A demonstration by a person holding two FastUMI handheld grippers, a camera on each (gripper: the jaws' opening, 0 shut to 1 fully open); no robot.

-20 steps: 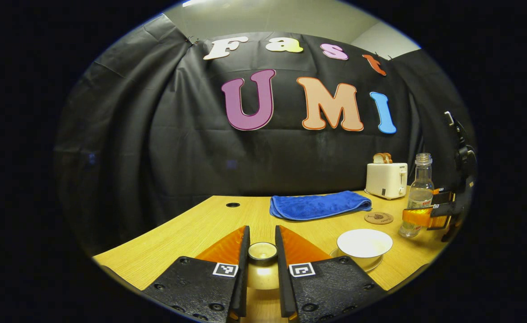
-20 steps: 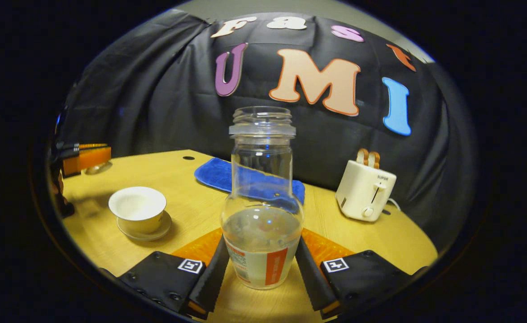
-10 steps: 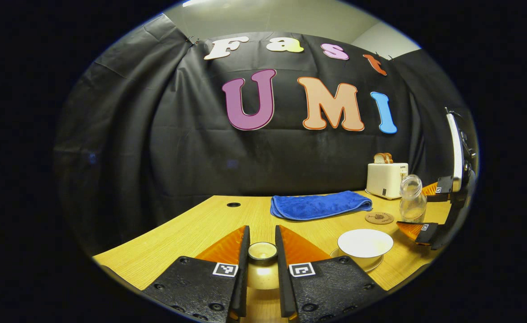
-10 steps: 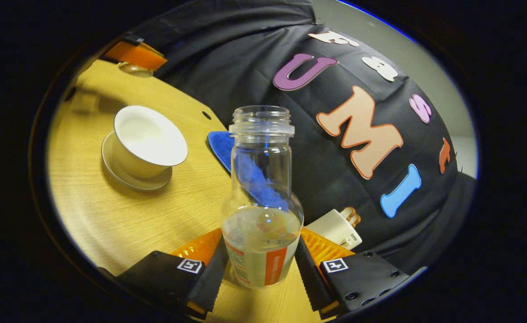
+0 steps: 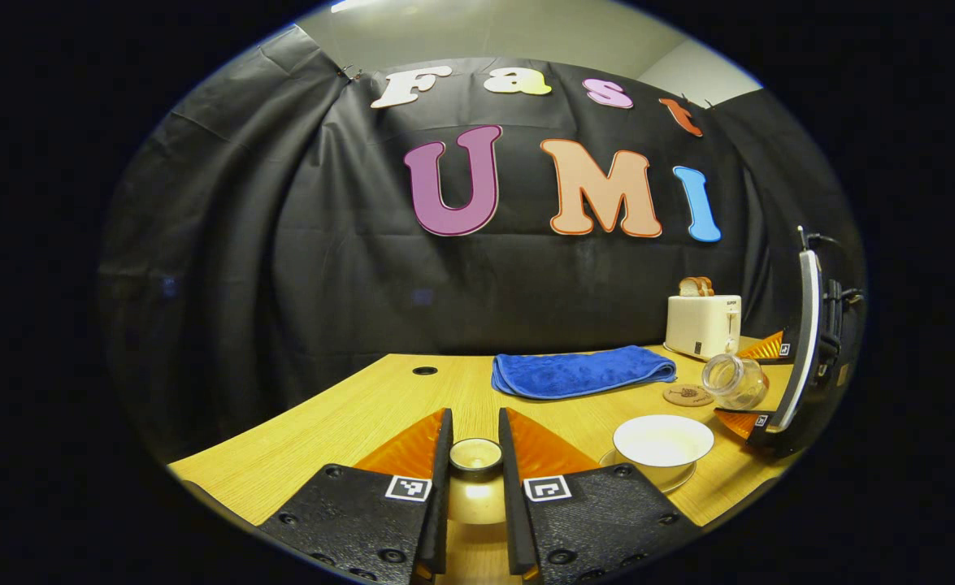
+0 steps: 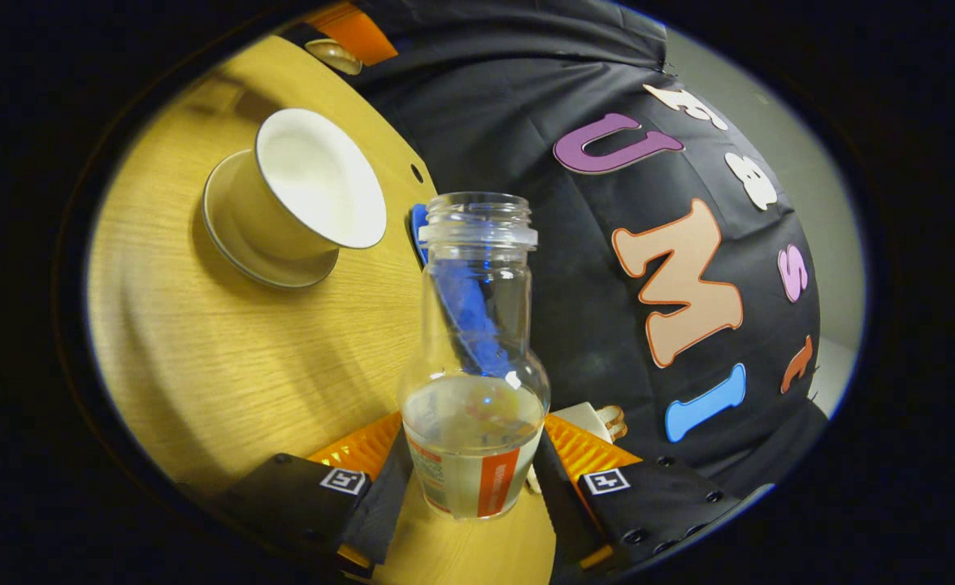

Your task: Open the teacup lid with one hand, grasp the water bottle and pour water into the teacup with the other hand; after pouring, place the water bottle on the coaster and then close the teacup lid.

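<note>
One water bottle point(image 6: 474, 357) tilted further toward teacup point(image 6: 302, 199).

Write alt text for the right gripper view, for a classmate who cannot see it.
The right gripper holds an open water bottle, part full, tipped toward a white teacup on its saucer on a wooden table. The cup has no lid on. A blue cloth shows through the glass, and black cloth hangs behind.
</note>
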